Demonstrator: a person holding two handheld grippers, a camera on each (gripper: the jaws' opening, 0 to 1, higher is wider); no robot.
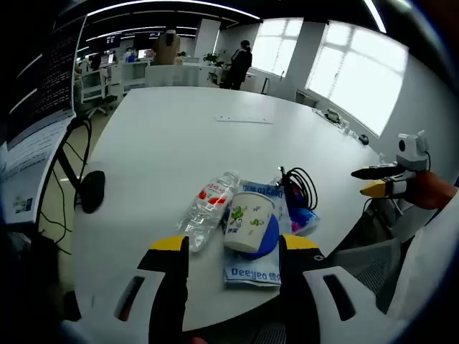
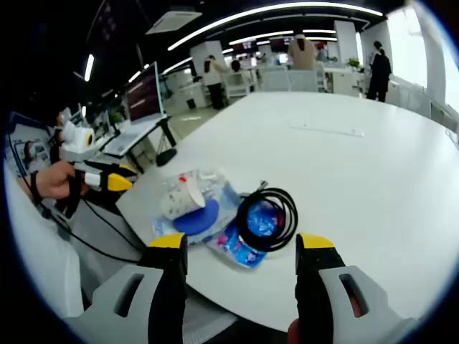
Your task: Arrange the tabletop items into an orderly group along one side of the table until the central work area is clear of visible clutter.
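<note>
An open office with ceiling strip lights and bright windows lies behind the big white round bench (image 1: 215,136), whose middle is bare. The clutter sits bunched near the edge closest to me: a clear crushed plastic water bottle with a red label (image 1: 208,209), a white paper cup with printed cartoons (image 1: 249,222) lying over a blue round lid (image 2: 197,216), flat blue-and-white wipe packets (image 1: 252,271) and a coiled black cable (image 2: 267,217) on a bright blue-pink pouch (image 2: 244,247).

My left gripper (image 1: 233,247) has its fingers apart, framing the cup and touching nothing. My right gripper (image 2: 240,247) is likewise spread, empty, facing the cable.

The risks, as I judge them: the bottle may roll if nudged, the light cup may tip or crush, the cable loop may snag and drag the pouch, and the pile lies near enough the rim to slip off.
</note>
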